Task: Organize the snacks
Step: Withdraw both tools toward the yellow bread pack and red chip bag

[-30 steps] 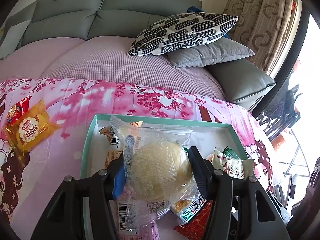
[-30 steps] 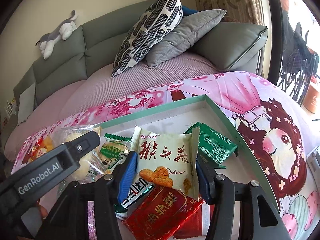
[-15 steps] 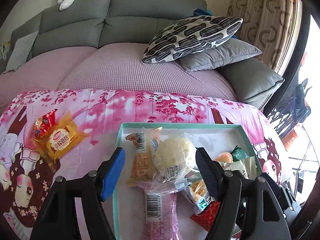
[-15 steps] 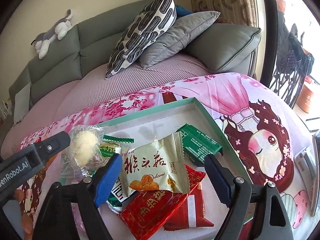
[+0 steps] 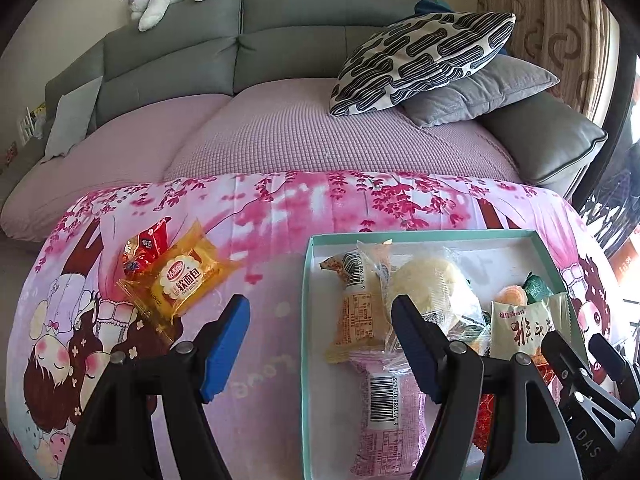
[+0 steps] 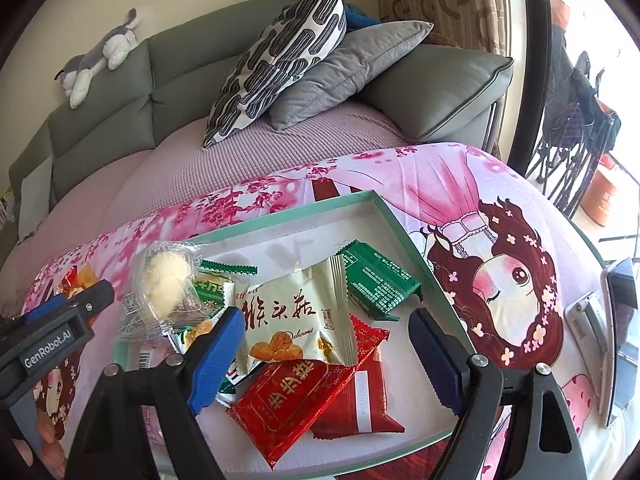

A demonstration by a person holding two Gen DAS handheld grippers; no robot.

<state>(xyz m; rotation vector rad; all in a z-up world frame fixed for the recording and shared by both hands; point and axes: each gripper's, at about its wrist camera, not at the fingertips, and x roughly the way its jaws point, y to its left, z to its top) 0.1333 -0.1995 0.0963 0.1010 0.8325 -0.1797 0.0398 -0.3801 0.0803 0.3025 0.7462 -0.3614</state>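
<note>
Both my grippers, left [image 5: 320, 344] and right [image 6: 326, 354], stand spread and empty over the tray [image 5: 306, 320]; jaws just opened, releasing bun packet [image 5: 430, 284] and biscuit packet [image 6: 298, 320] into it.

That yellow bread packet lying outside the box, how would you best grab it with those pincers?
Come from above and close the jaws across the narrower width of the yellow bread packet, over its puffy middle. It lies flat on the pink cloth, partly overlapping a red packet, so sideways approaches would likely just push it.
</note>
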